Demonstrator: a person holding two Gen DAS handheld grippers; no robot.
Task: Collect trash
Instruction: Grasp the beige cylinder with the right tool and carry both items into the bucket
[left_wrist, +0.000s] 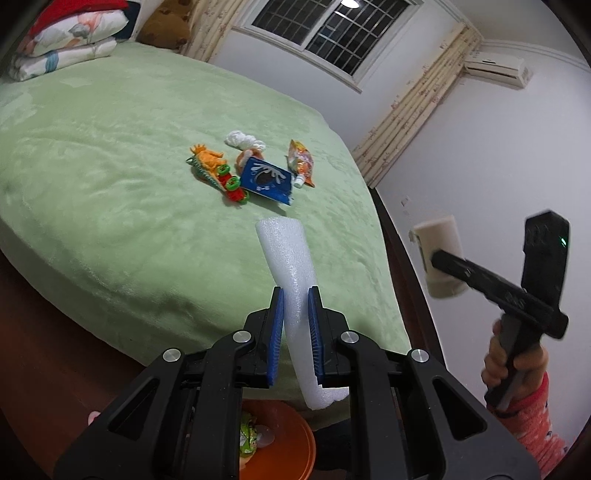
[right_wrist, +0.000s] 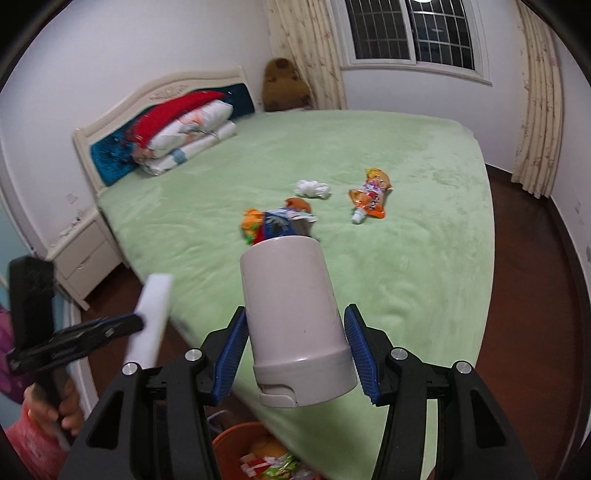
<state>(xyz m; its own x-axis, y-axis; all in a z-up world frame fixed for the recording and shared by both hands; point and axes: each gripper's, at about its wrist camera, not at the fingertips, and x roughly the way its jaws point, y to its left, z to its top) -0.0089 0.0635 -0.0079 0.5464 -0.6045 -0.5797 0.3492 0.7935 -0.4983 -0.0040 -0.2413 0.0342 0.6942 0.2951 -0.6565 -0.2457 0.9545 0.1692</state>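
Note:
My left gripper (left_wrist: 296, 295) is shut on a white foam tube (left_wrist: 291, 266) and holds it above the bed's near edge; the tube also shows in the right wrist view (right_wrist: 151, 325). My right gripper (right_wrist: 295, 314) is shut on a beige plastic cup (right_wrist: 291, 310), held upside down; it also shows in the left wrist view (left_wrist: 439, 254). On the green bed (left_wrist: 110, 166) lie a blue wrapper (left_wrist: 266, 179), an orange pouch (left_wrist: 303, 162), a white wad (left_wrist: 243, 140) and an orange toy (left_wrist: 216, 171). An orange bin (left_wrist: 291, 439) with wrappers sits below both grippers.
Folded quilts (right_wrist: 184, 129) lie against the headboard (right_wrist: 122, 110). A white nightstand (right_wrist: 85, 258) stands left of the bed. A brown plush toy (right_wrist: 284, 86) sits in the far corner by the curtains. Dark wood floor (right_wrist: 524, 240) runs along the right side.

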